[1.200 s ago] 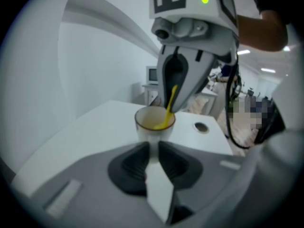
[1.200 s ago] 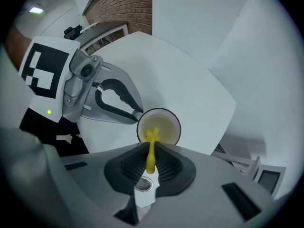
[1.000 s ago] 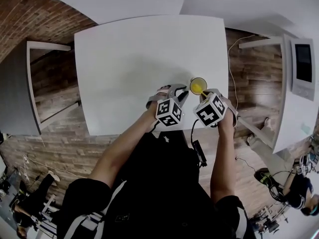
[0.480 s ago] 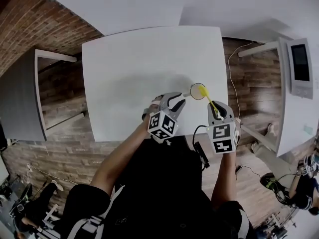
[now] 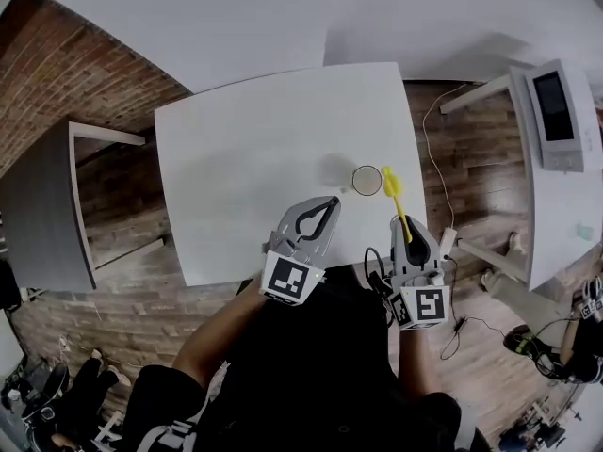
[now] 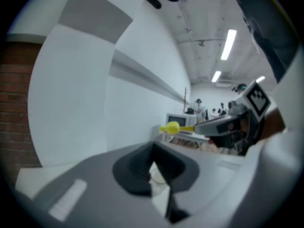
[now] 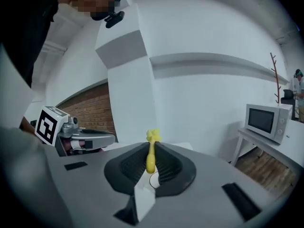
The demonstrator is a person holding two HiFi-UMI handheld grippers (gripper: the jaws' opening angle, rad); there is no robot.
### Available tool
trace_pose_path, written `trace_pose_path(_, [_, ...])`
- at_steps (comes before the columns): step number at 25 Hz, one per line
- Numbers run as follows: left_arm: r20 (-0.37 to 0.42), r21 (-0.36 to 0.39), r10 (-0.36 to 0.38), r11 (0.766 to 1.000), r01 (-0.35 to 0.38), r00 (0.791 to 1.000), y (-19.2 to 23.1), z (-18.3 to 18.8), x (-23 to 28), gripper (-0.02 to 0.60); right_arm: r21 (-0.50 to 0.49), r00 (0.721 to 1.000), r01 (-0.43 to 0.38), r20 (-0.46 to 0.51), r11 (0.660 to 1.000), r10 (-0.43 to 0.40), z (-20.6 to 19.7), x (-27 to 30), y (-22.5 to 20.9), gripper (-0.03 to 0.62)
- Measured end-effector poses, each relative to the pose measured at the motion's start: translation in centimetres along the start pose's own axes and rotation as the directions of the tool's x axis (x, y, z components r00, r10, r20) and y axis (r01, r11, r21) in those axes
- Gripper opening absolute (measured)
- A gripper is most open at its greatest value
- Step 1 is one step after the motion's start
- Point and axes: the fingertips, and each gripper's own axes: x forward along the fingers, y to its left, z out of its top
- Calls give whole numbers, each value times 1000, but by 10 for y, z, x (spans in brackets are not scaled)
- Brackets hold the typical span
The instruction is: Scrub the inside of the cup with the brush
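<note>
A small clear cup [image 5: 366, 180] stands upright on the white table [image 5: 245, 149] near its front right edge, and nothing touches it. My right gripper [image 5: 408, 236] is shut on the handle of a yellow brush [image 5: 395, 194]; the brush head hovers just right of the cup, outside it. In the right gripper view the brush [image 7: 151, 156] stands pinched between the pads [image 7: 166, 167]. My left gripper [image 5: 329, 202] hangs to the near left of the cup. Its jaws have just closed and hold nothing. Its own view shows the right gripper [image 6: 223, 125] with the brush [image 6: 172, 127].
A microwave [image 5: 556, 111] sits on a white side table at the right, and it also shows as a microwave [image 7: 263, 121] in the right gripper view. A grey bench [image 5: 42, 205] and a brick wall [image 5: 85, 73] lie to the left. Cables trail on the wooden floor [image 5: 462, 158].
The brush has come up out of the cup. Both grippers have lifted and drawn back toward me. The left jaws stood open beside the cup and are now shut.
</note>
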Motion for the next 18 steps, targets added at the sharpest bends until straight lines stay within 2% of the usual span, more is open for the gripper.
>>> trace_pose_path(6, [-23, 1, 19, 1000, -19, 1000, -8, -19, 7, 5, 90, 996, -16, 92, 996, 8, -2, -4, 7, 29])
trace_pose_path(11, [-21, 21, -8, 1000, 9, 1000, -16, -21, 7, 5, 91, 996, -1, 92, 996, -8, -6, -3, 6, 29])
trace_pose_path(14, [2, 38, 0, 999, 0, 1000, -12, -15, 9, 5, 83, 995, 5, 94, 997, -13, -6, -2, 6, 29])
trace_pose_path(18, [-14, 27, -7, 1000, 7, 1000, -12, -18, 9, 5, 73, 996, 12, 88, 997, -18, -8, -2, 6, 29])
